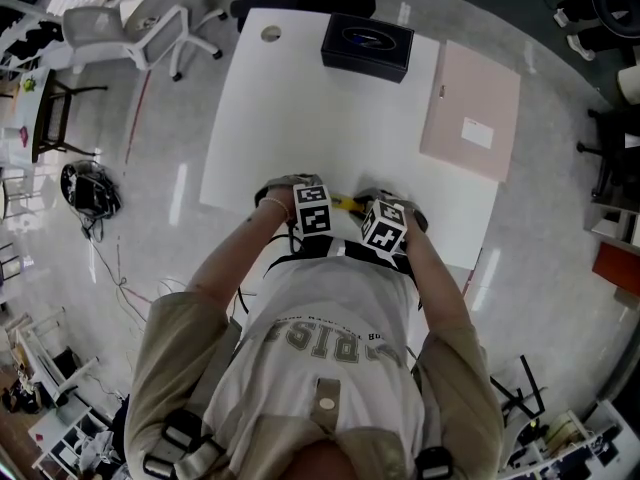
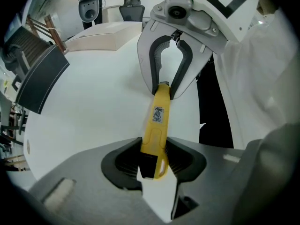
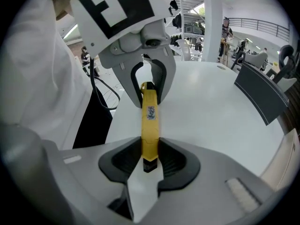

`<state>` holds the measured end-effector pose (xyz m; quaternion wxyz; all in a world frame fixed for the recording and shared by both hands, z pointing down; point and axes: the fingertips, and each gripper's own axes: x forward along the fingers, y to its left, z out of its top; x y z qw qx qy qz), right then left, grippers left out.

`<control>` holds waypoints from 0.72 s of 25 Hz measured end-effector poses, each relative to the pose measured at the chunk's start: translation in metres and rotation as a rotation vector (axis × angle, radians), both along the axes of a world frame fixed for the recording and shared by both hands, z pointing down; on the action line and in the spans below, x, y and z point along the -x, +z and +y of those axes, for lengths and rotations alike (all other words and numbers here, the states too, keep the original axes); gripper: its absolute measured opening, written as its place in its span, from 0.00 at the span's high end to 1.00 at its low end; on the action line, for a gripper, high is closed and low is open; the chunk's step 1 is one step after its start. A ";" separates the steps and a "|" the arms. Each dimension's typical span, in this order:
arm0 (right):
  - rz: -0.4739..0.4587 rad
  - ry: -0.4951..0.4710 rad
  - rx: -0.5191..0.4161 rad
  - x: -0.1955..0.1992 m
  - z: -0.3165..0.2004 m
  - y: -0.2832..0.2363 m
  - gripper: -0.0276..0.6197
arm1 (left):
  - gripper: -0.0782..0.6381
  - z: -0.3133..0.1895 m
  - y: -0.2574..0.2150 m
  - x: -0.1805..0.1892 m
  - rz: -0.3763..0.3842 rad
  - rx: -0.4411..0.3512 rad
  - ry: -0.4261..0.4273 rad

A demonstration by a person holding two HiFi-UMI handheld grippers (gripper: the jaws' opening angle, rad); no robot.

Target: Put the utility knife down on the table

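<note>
Head view: the left gripper (image 1: 306, 204) and right gripper (image 1: 384, 214) meet at the white table's (image 1: 300, 108) near edge, joined by a yellow utility knife (image 1: 347, 204). Left gripper view: its jaws clamp one knife end. Right gripper view: its jaws grip the other end.

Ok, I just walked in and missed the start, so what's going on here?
A person stands at a white table with a gripper in each hand. The left gripper and the right gripper each clamp one end of a yellow utility knife, holding it between them by the table's near edge. Neither gripper has let go, so the knife is not yet put down.
</note>
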<state>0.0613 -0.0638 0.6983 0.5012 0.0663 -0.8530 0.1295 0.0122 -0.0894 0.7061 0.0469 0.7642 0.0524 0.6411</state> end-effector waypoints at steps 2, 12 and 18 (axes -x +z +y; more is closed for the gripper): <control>-0.007 0.000 -0.001 0.000 0.000 0.000 0.77 | 0.68 0.000 0.000 0.000 0.011 -0.003 0.000; -0.011 0.001 -0.004 0.000 0.000 0.001 0.77 | 0.67 -0.001 -0.001 0.000 0.043 -0.035 -0.021; -0.023 0.033 0.005 -0.001 -0.001 0.000 0.77 | 0.59 -0.007 -0.003 0.009 0.066 -0.055 -0.069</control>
